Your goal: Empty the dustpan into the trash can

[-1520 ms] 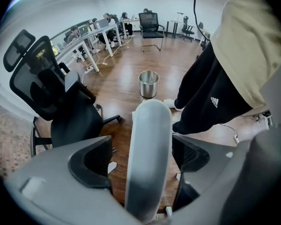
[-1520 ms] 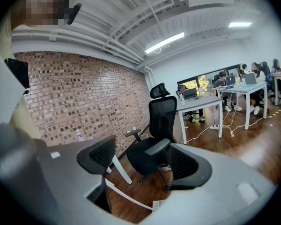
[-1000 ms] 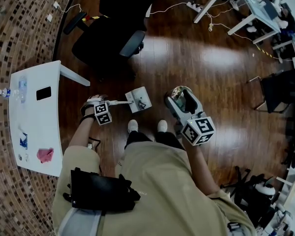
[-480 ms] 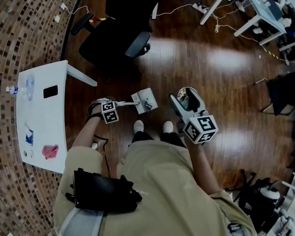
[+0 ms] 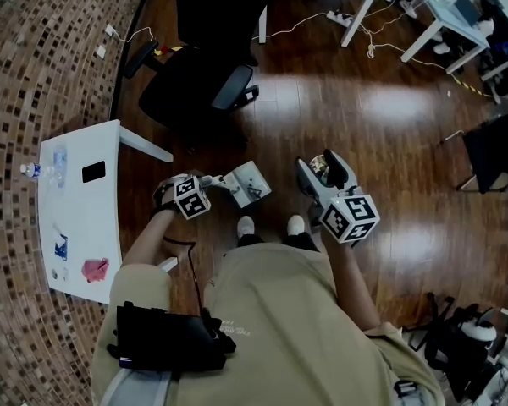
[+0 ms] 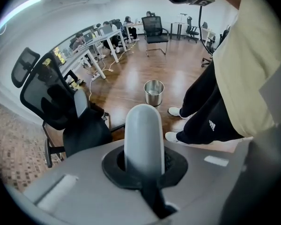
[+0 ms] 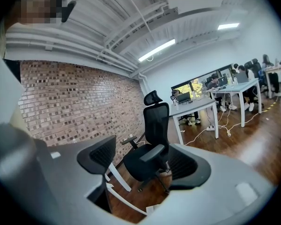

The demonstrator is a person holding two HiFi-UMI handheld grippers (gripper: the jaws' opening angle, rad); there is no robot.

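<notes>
Above floor (image 5: 389, 134): L gripper (image 6: 144, 167) fingers clamp dustpan (image 5: 247, 183) handle; R gripper (image 7: 143, 165) fingers narrow, closing, nothing btwn.

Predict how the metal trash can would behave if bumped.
The trash can looks like thin steel, so it is probably light and stiff. Upright on the glossy wood floor, it would likely slide or tip. Being round, it could roll once down.

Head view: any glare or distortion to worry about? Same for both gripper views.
Head view: two white glare patches on the wood floor, edges bowed by the wide lens, overall dim. Left gripper view: black fisheye corners; dustpan handle close and soft, trash can sharp. Right gripper view: ceiling strip lights blown out, the jaws near the lens soft.
</notes>
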